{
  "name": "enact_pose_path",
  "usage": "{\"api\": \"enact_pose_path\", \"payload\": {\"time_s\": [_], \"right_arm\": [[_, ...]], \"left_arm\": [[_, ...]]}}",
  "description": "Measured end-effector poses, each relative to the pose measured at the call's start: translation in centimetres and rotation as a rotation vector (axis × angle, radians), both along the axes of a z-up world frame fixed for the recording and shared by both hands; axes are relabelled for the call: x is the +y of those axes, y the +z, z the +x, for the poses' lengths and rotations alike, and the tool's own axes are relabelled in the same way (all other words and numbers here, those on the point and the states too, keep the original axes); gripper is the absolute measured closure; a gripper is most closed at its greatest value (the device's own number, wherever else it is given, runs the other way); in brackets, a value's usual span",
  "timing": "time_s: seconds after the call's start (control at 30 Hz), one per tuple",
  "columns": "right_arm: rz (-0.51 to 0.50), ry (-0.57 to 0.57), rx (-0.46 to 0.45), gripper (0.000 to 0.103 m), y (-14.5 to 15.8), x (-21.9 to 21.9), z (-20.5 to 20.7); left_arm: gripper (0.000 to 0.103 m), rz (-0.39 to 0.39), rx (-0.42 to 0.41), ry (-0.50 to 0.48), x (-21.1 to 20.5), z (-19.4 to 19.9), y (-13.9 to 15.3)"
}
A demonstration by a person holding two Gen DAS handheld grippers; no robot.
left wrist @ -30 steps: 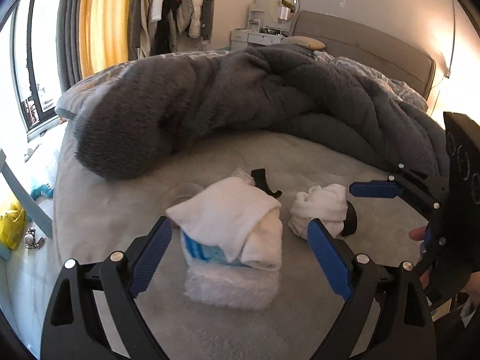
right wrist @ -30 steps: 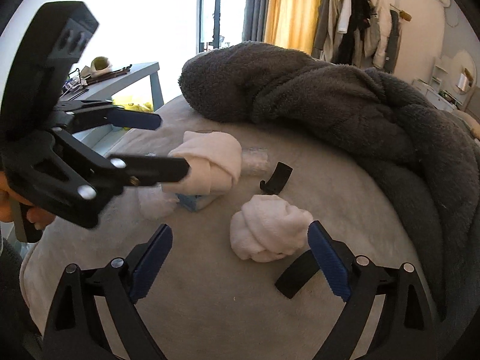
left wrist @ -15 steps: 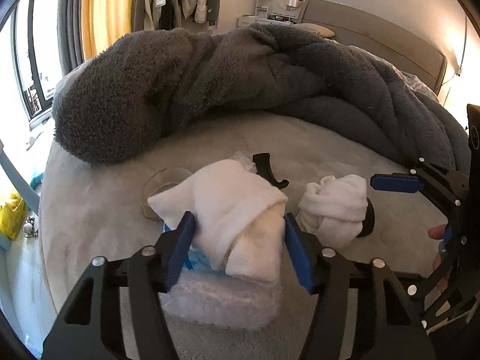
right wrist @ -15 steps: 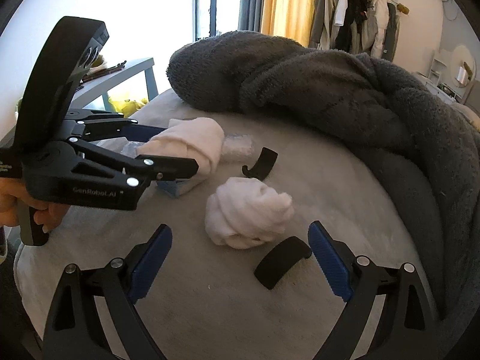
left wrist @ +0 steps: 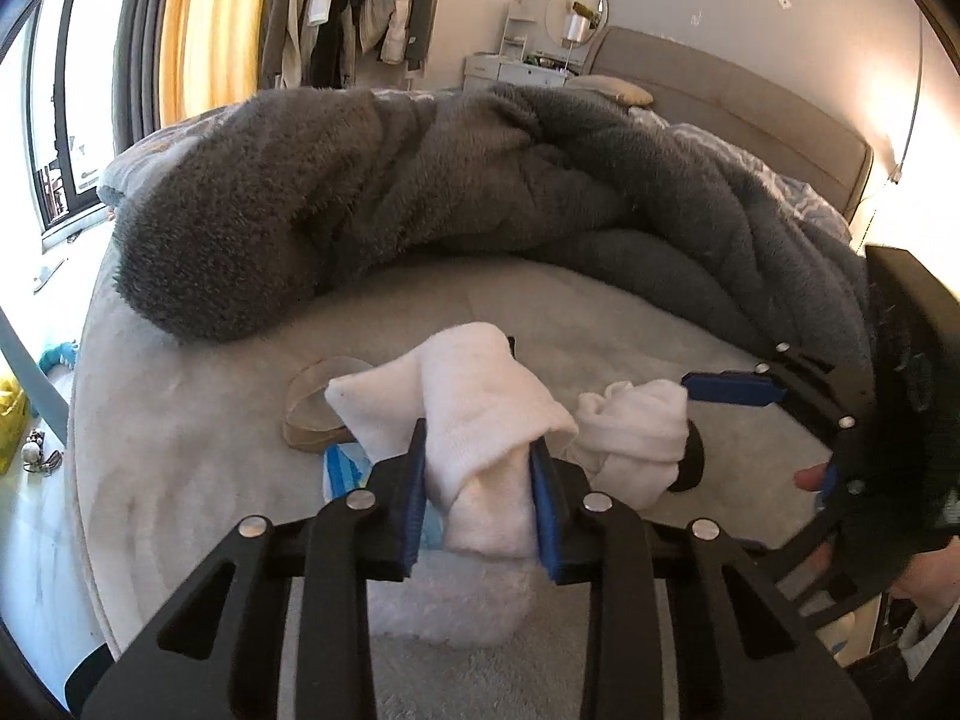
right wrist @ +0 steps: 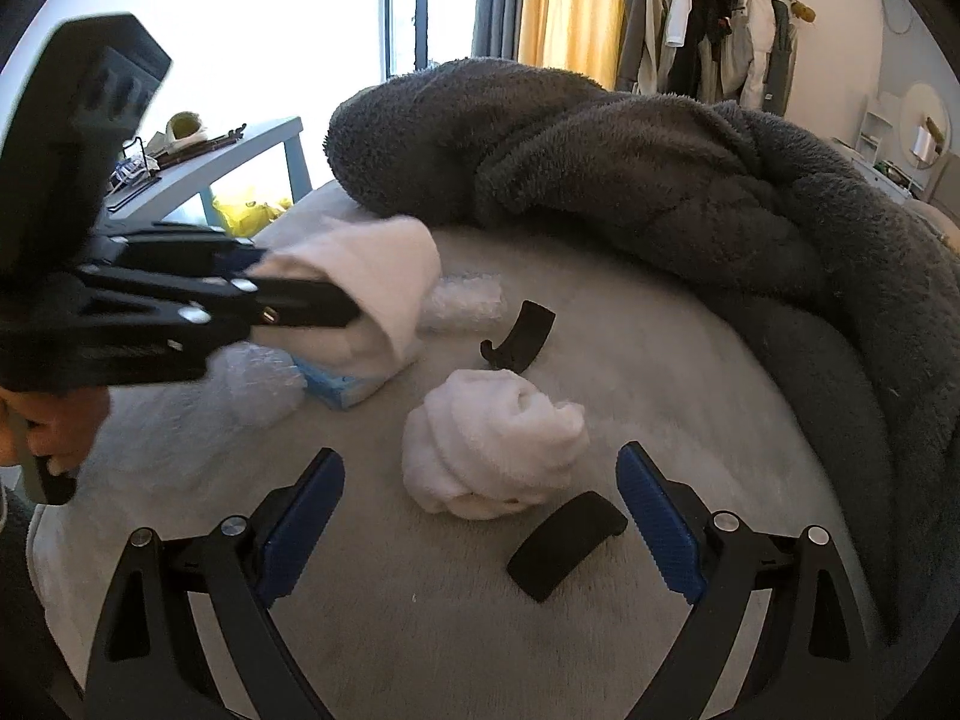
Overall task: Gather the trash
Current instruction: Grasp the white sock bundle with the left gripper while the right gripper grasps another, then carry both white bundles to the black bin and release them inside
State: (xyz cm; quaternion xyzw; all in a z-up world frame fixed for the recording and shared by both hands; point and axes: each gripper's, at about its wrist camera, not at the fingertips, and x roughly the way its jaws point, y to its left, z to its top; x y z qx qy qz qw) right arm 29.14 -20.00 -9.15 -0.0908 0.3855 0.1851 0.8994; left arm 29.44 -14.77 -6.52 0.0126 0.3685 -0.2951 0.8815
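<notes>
My left gripper (left wrist: 480,489) is shut on a rolled white cloth (left wrist: 468,396), its blue pads pressing both sides. In the right wrist view the left gripper (right wrist: 312,294) holds that rolled cloth (right wrist: 378,276) just over a blue packet (right wrist: 342,387) and bubble wrap (right wrist: 258,384). A balled white cloth (right wrist: 492,444) lies on the pale bed cover, just ahead of my right gripper (right wrist: 480,519), which is open and touches nothing. The same balled cloth (left wrist: 636,432) shows right of the held roll in the left wrist view.
A black curved piece (right wrist: 567,543) lies by the right finger, a black hook (right wrist: 522,339) beyond the ball. A clear ring (left wrist: 312,414) sits left of the roll. A heaped grey blanket (right wrist: 630,180) bounds the far side. A desk (right wrist: 210,168) stands off the bed's left edge.
The left gripper's jaws have closed from wide open onto the rolled white cloth. The right gripper has edged closer to the balled cloth and stayed open.
</notes>
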Motion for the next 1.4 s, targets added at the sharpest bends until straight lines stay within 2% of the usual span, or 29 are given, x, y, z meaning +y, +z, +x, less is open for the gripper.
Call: {"api": "enact_pose_path", "payload": {"time_s": [0.17,0.2,0.27,0.33,0.43,0.47,0.57,0.9,1.2,1.4], "right_arm": [[-0.023,-0.010,-0.003,0.010,-0.1,0.6,0.5],[-0.028,-0.014,-0.002,0.013,0.0,0.8,0.7],[-0.045,-0.022,0.009,0.023,-0.2,1.2,1.0],[-0.064,-0.035,0.018,0.027,-0.4,1.5,1.4],[-0.094,-0.053,0.031,0.039,-0.8,2.0,1.8],[-0.100,-0.060,0.039,0.047,-0.8,2.2,2.1],[-0.105,-0.088,0.041,0.057,-0.4,2.3,2.5],[0.010,-0.114,-0.013,0.058,2.8,4.6,3.4],[0.103,-0.044,-0.047,0.058,5.2,10.0,3.9],[0.123,0.018,-0.046,0.058,5.7,14.1,4.3]], "left_arm": [[0.071,-0.061,-0.024,0.022,1.6,-0.3,1.4],[0.071,-0.079,-0.029,0.030,2.1,-0.4,1.8],[0.071,-0.104,-0.031,0.043,2.8,-0.4,2.3],[0.071,-0.133,-0.024,0.054,3.6,-0.3,2.7],[0.071,-0.137,-0.032,0.075,4.6,-0.3,3.1],[0.071,-0.137,-0.035,0.080,4.9,-0.4,3.2],[0.071,-0.136,-0.039,0.098,6.1,-0.5,3.5],[0.071,-0.085,-0.053,0.174,10.6,-0.8,3.5],[0.071,-0.041,-0.028,0.245,15.3,-1.1,2.7],[0.071,0.026,0.019,0.286,18.3,-1.4,1.0]]}}
